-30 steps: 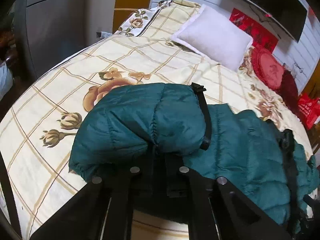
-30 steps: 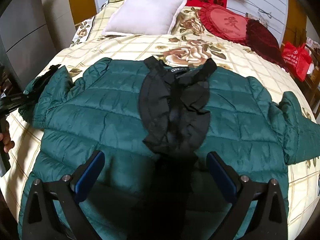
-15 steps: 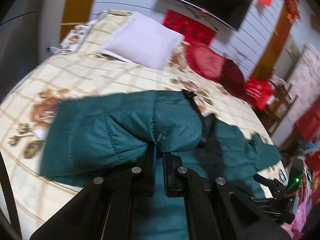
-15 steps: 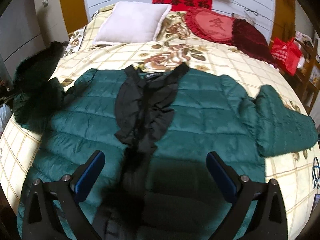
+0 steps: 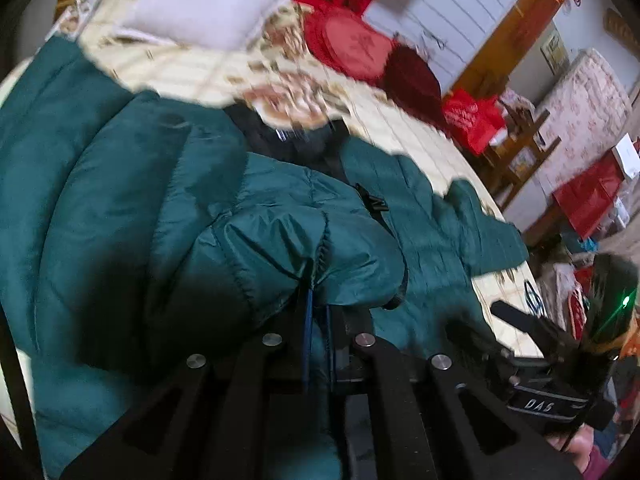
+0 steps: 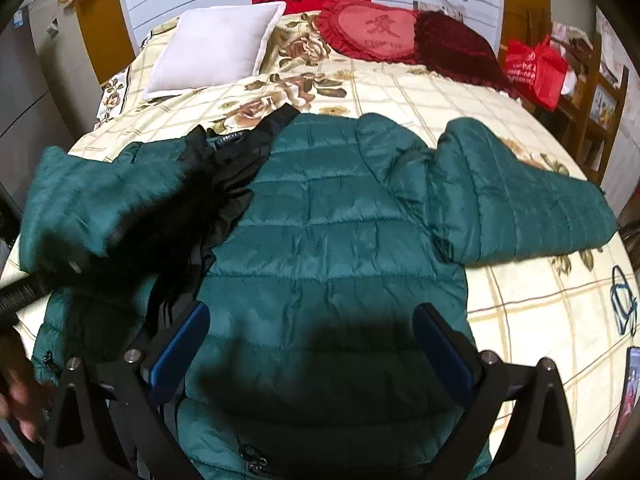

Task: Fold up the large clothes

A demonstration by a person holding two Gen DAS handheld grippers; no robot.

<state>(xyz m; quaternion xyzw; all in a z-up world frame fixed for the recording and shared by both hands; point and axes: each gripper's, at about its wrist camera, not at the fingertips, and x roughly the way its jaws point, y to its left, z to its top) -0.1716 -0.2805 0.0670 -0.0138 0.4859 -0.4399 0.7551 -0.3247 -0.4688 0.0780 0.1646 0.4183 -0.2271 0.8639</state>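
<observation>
Bed with a floral, checked cover

On the bed (image 6: 500,312) a green puffer jacket (image 6: 332,240) lies across the middle; at the head end lie a white pillow (image 6: 220,44) and red cushions (image 6: 376,32).

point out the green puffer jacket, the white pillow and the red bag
green puffer jacket (image 6: 340,248), right wrist view, on its quilted front panel
white pillow (image 6: 216,48), right wrist view, on the middle of its face
red bag (image 6: 534,70), right wrist view, on its printed side

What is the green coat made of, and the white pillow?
Green coat: looks like thin, slightly shiny nylon-type fabric with soft filling, judging by its stitched puffy rows. White pillow: seems soft matte fabric, maybe plush; too blurry to be sure.
</observation>
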